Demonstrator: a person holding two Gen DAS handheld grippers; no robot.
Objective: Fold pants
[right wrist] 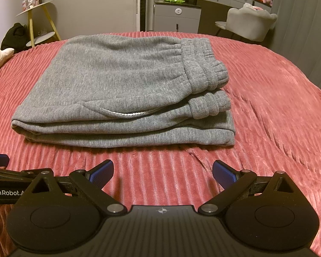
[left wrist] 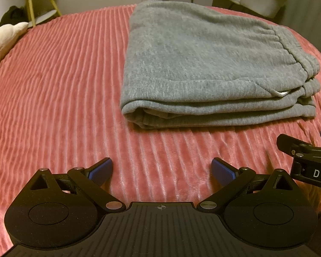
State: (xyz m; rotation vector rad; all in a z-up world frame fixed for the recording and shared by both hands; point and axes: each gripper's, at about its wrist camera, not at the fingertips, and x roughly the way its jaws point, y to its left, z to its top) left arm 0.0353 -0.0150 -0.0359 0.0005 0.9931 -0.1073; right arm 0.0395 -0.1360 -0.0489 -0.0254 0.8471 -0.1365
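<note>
Grey sweatpants (left wrist: pixel 203 60) (right wrist: pixel 122 85) lie folded into a thick rectangular stack on the pink ribbed bedspread (left wrist: pixel 53 96) (right wrist: pixel 267 107). The elastic waistband (right wrist: pixel 203 70) is on the stack's right end, and a white drawstring tip (right wrist: pixel 122 113) peeks out from a pocket. My left gripper (left wrist: pixel 162 172) hovers open over the bedspread, short of the stack's near edge and holding nothing. My right gripper (right wrist: pixel 163 172) is likewise open and empty in front of the stack. Each gripper shows at the edge of the other's view: right gripper (left wrist: pixel 306 156), left gripper (right wrist: pixel 2 171).
A white pillow (left wrist: pixel 4 40) lies at the bed's left edge. Beyond the bed stand a yellow-legged side table (right wrist: pixel 38 19), a grey cabinet (right wrist: pixel 175 17), a desk and a grey chair (right wrist: pixel 250 23). A dark bundle (right wrist: pixel 15 34) sits on the floor at left.
</note>
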